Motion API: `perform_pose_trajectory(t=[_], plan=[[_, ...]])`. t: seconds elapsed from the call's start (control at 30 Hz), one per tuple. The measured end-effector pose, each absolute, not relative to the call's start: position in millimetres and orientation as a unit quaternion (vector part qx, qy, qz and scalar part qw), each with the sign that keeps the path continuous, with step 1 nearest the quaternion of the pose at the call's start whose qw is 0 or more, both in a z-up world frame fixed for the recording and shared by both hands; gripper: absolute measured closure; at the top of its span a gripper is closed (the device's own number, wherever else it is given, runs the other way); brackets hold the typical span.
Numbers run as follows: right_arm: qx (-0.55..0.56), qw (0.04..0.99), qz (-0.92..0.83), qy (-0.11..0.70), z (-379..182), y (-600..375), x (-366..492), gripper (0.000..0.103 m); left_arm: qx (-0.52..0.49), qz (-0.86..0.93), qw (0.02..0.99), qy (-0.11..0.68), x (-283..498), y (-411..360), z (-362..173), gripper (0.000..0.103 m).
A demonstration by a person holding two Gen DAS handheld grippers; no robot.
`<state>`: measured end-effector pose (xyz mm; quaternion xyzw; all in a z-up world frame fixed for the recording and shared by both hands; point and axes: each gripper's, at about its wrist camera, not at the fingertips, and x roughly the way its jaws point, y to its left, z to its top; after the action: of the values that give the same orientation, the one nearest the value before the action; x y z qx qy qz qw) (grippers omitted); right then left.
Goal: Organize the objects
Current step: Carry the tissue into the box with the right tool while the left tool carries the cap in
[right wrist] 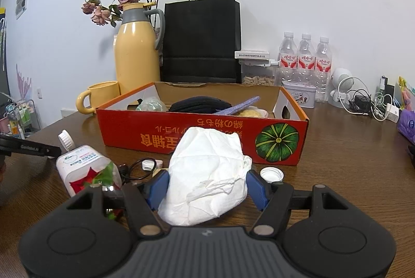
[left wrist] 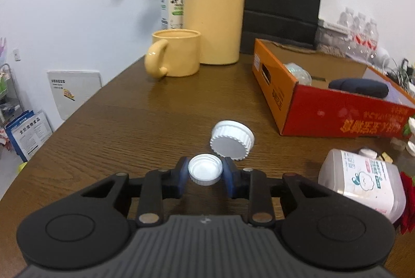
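The left claw [left wrist: 205, 170] is closed on a small white cap [left wrist: 205, 169], held open side up between its blue pads [left wrist: 229, 175] just above the brown table [left wrist: 129, 122]. A larger ribbed white lid [left wrist: 231, 140] lies tilted on the table just beyond, seeming to touch the cap. Farther back stand a yellow mug [left wrist: 173, 56] and a yellow jug [left wrist: 215, 8]. An orange box [left wrist: 324, 106] sits to the right, with a plastic bottle [left wrist: 363, 182] lying on its side near it.

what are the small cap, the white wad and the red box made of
Small cap: likely hard white plastic, ribbed rim, smooth inside.
White wad: looks like crumpled tissue or thin paper, matte and creased.
Red box: printed cardboard, brown raw board inside.
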<state>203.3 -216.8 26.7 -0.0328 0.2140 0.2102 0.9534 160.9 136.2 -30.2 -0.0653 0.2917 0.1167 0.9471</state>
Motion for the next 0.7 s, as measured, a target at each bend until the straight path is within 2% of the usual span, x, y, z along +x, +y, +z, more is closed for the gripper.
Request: perform_pose_trajectory(t=[0.43, 0.7], plan=[[-0.036, 0.958, 0.217, 0.182, 31, -217, 196, 0.038, -0.057, 0.118, 0.967, 0.219, 135, 104, -1, 0.074], [-0.03, 0.961, 0.225, 0.155, 54, -215, 210, 0.038, -0.04, 0.066, 0.979, 0.187, 166, 60, 34, 0.074]])
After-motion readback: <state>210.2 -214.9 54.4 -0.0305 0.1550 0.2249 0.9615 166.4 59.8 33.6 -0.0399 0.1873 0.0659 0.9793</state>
